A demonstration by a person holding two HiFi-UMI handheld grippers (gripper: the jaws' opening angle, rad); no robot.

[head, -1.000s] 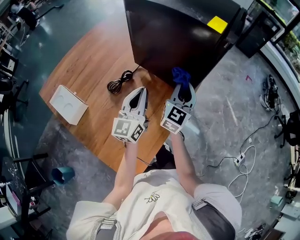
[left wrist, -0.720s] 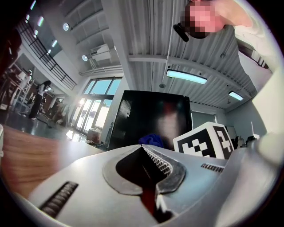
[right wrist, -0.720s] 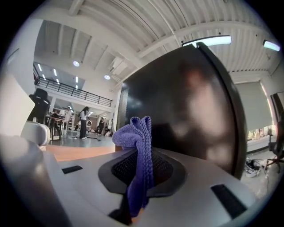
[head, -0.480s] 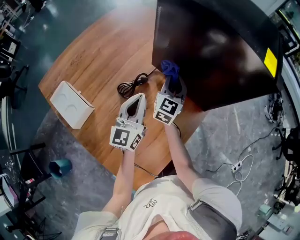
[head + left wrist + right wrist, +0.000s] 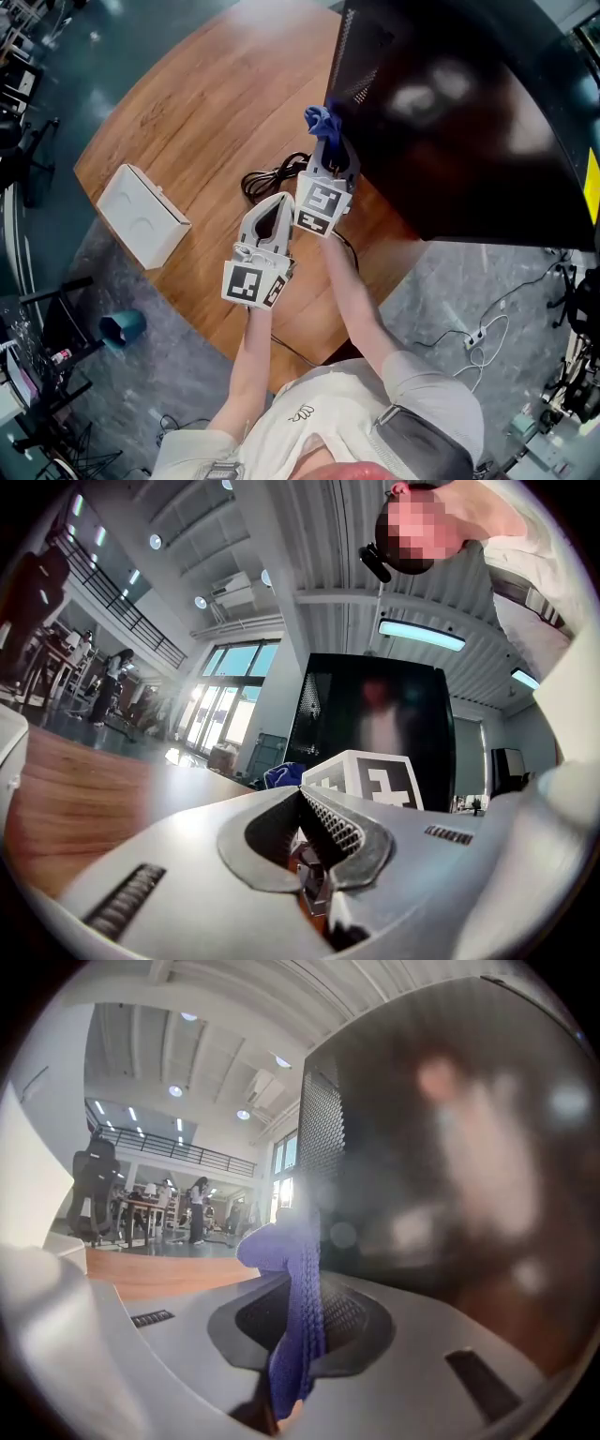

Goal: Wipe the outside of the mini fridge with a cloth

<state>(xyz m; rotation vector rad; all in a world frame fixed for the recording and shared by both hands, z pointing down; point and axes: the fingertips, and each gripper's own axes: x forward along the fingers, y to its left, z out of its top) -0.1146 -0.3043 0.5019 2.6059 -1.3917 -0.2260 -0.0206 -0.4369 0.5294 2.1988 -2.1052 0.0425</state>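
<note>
The black mini fridge (image 5: 450, 122) stands on the round wooden table (image 5: 197, 103), filling the upper right of the head view. My right gripper (image 5: 330, 150) is shut on a blue cloth (image 5: 319, 120), which sits at the fridge's near left corner by its perforated side. In the right gripper view the cloth (image 5: 298, 1307) hangs pinched between the jaws, with the glossy fridge (image 5: 450, 1147) just to the right. My left gripper (image 5: 272, 211) hovers over the table to the left and below, shut and empty. The left gripper view shows the fridge (image 5: 375, 724) and the cloth (image 5: 281, 774) ahead.
A coiled black cable (image 5: 272, 176) lies on the table by the fridge corner. A white box (image 5: 142, 216) sits near the table's left edge. On the floor are a teal cup (image 5: 124, 326) and a power strip with cords (image 5: 473, 336).
My right gripper with the cloth has moved left along the fridge's front to its left corner. The view has swung so the fridge fills more of the upper right. The left gripper stayed put.
</note>
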